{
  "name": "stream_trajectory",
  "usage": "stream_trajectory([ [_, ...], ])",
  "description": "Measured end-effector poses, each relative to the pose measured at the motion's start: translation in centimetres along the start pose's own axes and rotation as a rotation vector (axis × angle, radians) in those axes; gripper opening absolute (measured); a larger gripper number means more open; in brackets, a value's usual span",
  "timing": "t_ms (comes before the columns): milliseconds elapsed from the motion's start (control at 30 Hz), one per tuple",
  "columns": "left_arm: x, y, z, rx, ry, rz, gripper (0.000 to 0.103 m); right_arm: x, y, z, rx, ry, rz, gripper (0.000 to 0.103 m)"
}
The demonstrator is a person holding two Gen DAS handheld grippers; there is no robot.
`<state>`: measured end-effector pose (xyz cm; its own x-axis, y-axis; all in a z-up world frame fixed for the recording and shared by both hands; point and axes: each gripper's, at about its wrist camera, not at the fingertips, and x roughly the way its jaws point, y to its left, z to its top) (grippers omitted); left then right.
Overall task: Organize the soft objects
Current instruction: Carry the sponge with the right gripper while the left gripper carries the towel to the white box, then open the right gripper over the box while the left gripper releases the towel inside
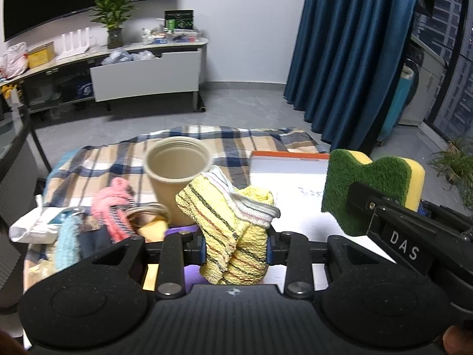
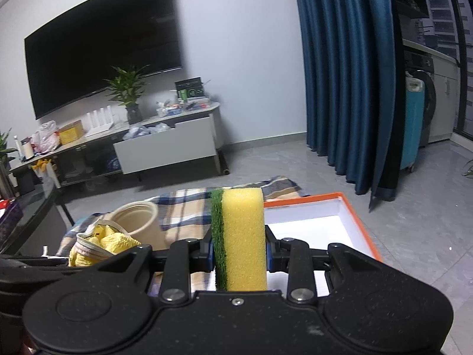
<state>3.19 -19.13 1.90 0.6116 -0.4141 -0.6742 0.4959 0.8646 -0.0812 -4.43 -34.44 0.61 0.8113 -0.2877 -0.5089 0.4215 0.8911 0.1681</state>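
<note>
Left claw (image 1: 235, 251) gripping yellow sock (image 1: 233, 236), right claw (image 2: 240, 254) gripping sponge (image 2: 241, 236), pink rope (image 1: 113, 207) in left view only

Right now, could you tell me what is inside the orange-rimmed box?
The orange-rimmed box shows a bare white floor with faint writing and nothing lying in it. Its near-left part is hidden behind the sponge and the right gripper.

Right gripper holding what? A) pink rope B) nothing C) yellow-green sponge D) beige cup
C: the right wrist view shows the yellow-and-green sponge clamped between the right gripper pads, while the beige cup stands on the plaid cloth.
</note>
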Motion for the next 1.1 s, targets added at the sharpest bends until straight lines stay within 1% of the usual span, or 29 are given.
stream_trajectory([
  [233,1.9,-2.1,0.2,0.024,0.028,-0.036,0.035,1.5,-2.4,0.1,0.012,0.020,-0.040,0.036],
  [500,3.9,-3.8,0.4,0.045,0.066,-0.057,0.035,3.4,-4.7,0.6,0.034,0.041,-0.075,0.036],
  [867,6.4,-5.8,0.8,0.069,0.105,-0.078,0.035,5.5,-7.7,1.0,0.049,0.063,-0.104,0.037],
  [1033,7.6,-7.3,1.2,0.081,0.108,-0.099,0.035,6.5,-9.0,1.3,0.050,0.075,-0.116,0.037],
  [1100,8.1,-7.9,1.3,0.083,0.110,-0.119,0.038,7.0,-9.5,1.5,0.046,0.078,-0.119,0.040],
])
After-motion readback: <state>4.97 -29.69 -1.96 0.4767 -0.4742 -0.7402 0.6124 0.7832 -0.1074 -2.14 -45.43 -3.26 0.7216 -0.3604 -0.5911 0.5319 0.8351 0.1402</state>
